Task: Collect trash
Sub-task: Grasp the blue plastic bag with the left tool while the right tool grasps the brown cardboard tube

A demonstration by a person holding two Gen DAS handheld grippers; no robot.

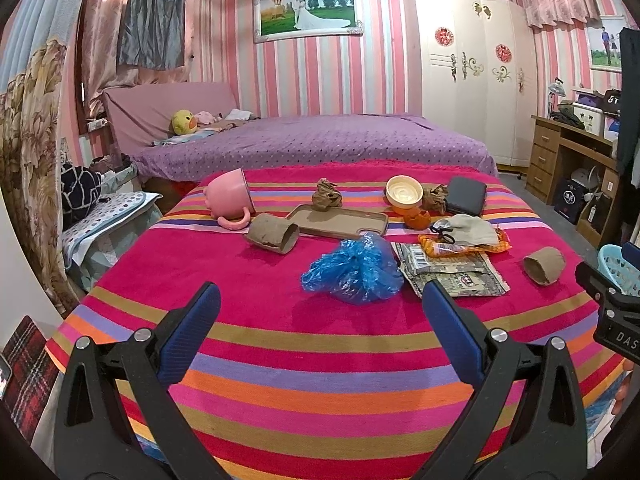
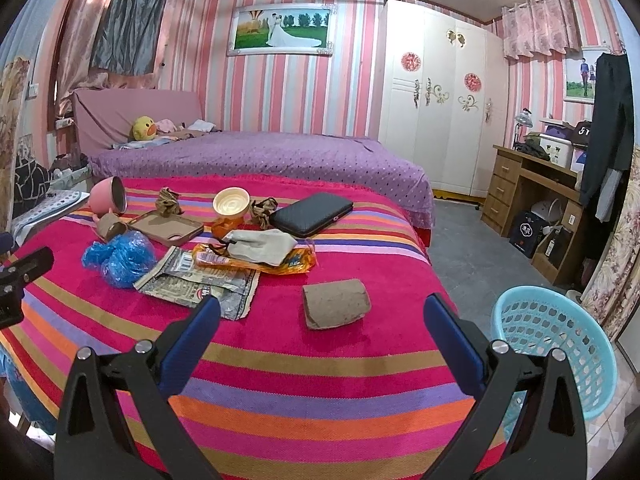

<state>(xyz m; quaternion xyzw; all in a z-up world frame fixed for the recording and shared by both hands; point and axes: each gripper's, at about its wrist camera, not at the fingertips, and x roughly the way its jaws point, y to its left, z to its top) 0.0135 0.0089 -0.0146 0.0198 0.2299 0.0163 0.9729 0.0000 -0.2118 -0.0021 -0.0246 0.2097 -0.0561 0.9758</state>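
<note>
While both tools hovered over near edge of striped blanket (image 2: 280, 380), nothing was held. Blue basket (image 2: 560, 344) stood on floor, right of bed. Right gripper (image 2: 322, 308) spread wide; flattened cardboard roll (image 2: 336, 304) lay just beyond fingertips, between jaws, long axis left-right. Left gripper (image 1: 322, 296) equally wide, blue plastic bag (image 1: 354, 270) just ahead. Right seemed nearer to roll and basket.

Fuzzy striped cloth blanket (image 2: 280, 392), crinkled glossy blue plastic bag (image 1: 354, 266), matt rough cardboard tube (image 2: 336, 303).
</note>
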